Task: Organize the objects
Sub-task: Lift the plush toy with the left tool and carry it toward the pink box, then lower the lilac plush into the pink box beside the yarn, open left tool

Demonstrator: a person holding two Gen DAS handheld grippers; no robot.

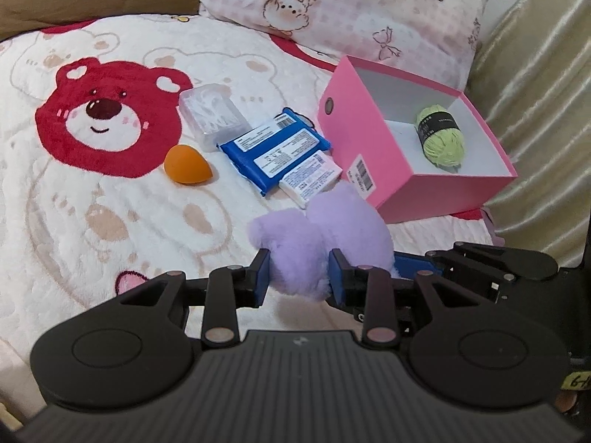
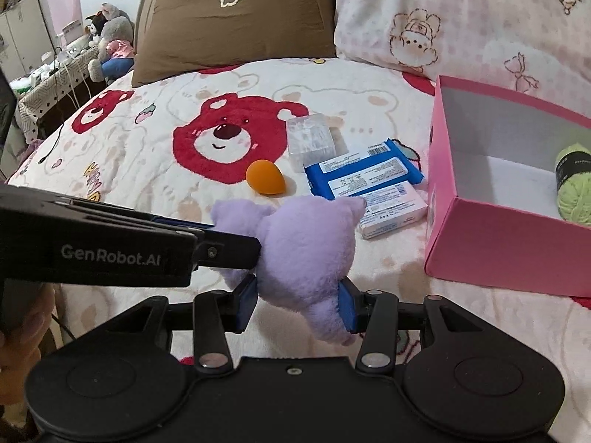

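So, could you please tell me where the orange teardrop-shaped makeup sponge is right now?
The orange teardrop-shaped makeup sponge lies on the bear-print blanket, left of the blue wipes packet and just below the clear plastic box; the right wrist view agrees.

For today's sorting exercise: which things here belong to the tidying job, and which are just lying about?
Job:
purple plush toy
pink box
green yarn
orange sponge
blue packs
clear case

Lying about:
pillows
bear blanket
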